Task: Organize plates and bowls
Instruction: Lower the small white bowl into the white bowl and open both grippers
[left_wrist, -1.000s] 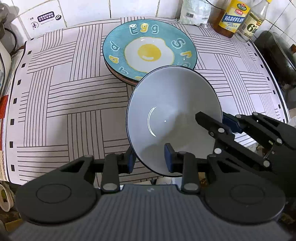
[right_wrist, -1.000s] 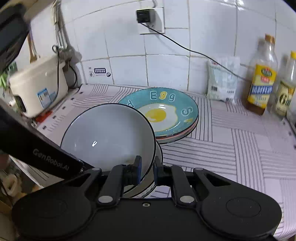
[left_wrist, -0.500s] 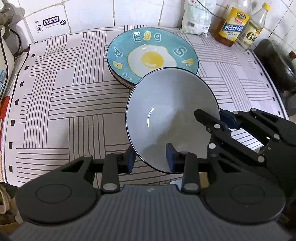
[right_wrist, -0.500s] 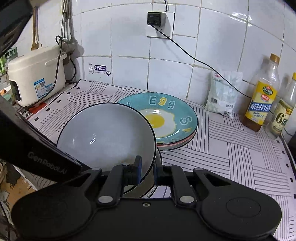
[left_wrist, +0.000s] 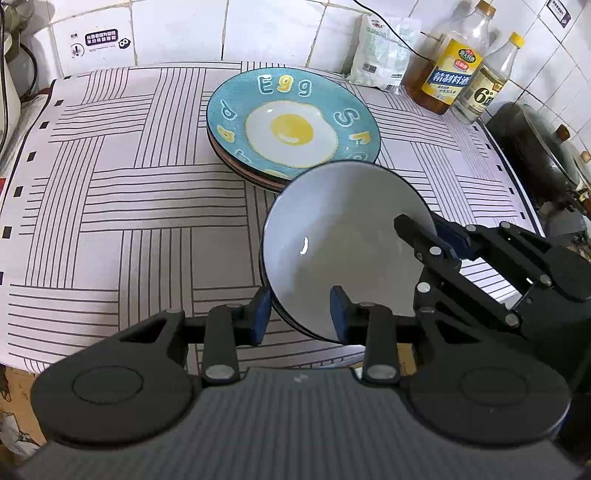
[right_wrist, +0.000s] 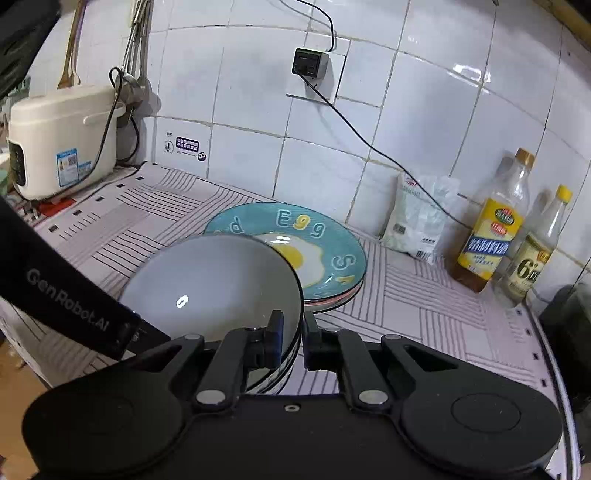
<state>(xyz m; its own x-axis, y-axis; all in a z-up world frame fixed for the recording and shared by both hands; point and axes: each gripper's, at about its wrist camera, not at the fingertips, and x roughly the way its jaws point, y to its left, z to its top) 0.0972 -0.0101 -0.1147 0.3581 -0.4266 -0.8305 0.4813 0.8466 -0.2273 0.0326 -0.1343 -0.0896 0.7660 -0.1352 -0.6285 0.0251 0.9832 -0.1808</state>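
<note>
A grey bowl with a dark rim tops a nested stack of bowls at the counter's front edge, tilted toward me. My left gripper straddles the stack's near rim, one pad outside and one inside, shut on it. My right gripper pinches the top bowl's rim, its jaws closing on it. In the left wrist view the right gripper grips the bowl's right rim. Behind the bowls stands a stack of plates, its teal top plate printed with a fried egg.
A striped cloth covers the counter. A rice cooker stands at the far left. A white bag and two bottles line the tiled wall, with a dark pan at the right. A cable hangs from the socket.
Both cameras have tipped upward, showing more wall. The bowl stays between both grippers' jaws. The right pads have drawn slightly closer on the rim.
</note>
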